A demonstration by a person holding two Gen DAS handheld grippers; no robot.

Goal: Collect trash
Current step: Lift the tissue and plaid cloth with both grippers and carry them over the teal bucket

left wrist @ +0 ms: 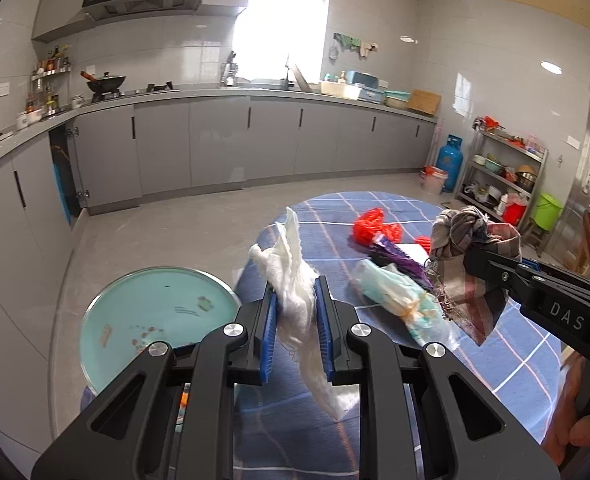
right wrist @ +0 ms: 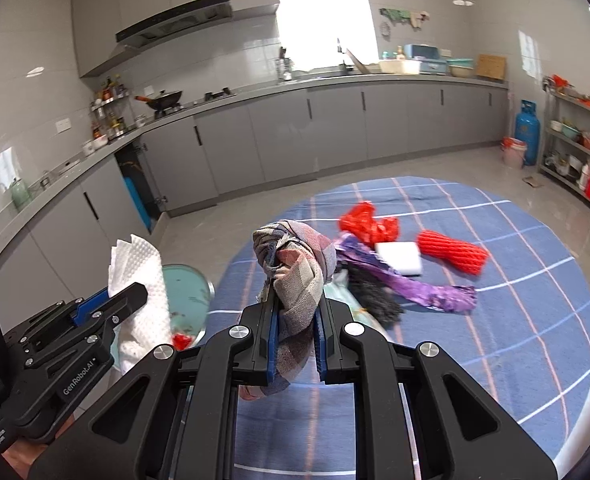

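Legible markings, two confirmed. "DAS" in pale capitals on the black body of the right gripper (left wrist: 491, 258), seen from the left wrist view. "GenRobot.AI" in white on the black body of the left gripper (right wrist: 135, 292), seen from the right wrist view. Further small white print lower on that same body, too small to read.

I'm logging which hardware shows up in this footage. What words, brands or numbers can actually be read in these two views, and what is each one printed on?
"DAS": on the black body of the right gripper, seen in the left wrist view.
"GenRobot.AI": on the black body of the left gripper, seen in the right wrist view.
Small white lettering lower on that same body: too small to read.
Bottles on the spice rack and the purple wrapper: any print is too blurred to read.
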